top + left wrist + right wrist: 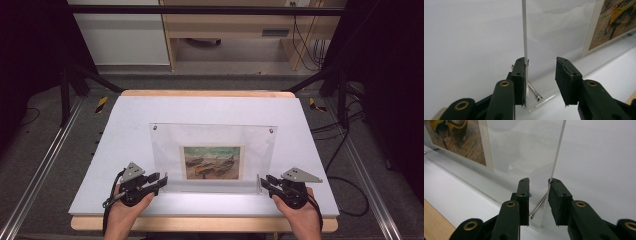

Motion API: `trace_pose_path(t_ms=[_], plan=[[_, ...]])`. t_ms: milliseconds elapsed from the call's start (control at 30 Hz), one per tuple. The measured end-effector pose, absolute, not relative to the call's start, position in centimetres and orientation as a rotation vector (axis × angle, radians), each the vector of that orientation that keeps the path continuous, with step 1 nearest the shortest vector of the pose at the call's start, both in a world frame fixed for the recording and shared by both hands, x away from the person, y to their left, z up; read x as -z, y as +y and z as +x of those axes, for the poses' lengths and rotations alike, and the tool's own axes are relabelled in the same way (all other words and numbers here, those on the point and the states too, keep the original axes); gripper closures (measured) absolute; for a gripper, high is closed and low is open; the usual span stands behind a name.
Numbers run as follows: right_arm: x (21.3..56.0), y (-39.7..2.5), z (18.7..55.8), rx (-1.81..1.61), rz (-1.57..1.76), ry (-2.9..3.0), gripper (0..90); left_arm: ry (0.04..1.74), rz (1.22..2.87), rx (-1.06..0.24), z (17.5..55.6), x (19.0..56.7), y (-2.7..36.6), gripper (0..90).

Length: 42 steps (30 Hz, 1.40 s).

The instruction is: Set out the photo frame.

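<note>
A clear acrylic picture frame stands on its lower edge on the white board, holding a painted print of boats. My left gripper is at the frame's lower left corner, open. In the left gripper view the pane's edge touches the left jaw and the gripper has a wide gap. My right gripper is at the lower right corner, open. In the right gripper view the pane's edge lies against the right jaw of the gripper. A metal screw crosses each lower corner.
The white board lies on a wooden table. Metal rails run along both sides, with cables on the floor at the right. Beyond the table stands wooden furniture.
</note>
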State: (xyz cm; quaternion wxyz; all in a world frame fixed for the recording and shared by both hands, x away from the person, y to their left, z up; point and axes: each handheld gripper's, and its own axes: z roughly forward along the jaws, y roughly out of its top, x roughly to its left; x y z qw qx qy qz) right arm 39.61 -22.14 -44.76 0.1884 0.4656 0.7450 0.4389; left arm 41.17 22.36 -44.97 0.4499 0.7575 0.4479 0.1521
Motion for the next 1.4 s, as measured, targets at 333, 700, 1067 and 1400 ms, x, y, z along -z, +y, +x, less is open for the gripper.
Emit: trace_pose_path(t_ms=[333,700,1067,1400], plan=[[44.88,-22.19,39.48,-1.234,1.304,2.1,70.8,1.106,1.882,-0.381,41.02,45.03,22.29,60.4],[45.04,-22.19,39.2,-1.227,1.301,2.113,70.4,1.104,1.898,-0.384,40.8,45.1,22.14,59.4],[45.08,-22.14,39.12,-1.226,1.304,2.11,70.2,1.103,1.9,-0.392,40.72,45.11,22.09,59.2],[45.11,-22.13,39.11,-1.226,1.298,2.111,69.9,1.105,1.9,-0.394,40.7,45.12,22.05,59.0]])
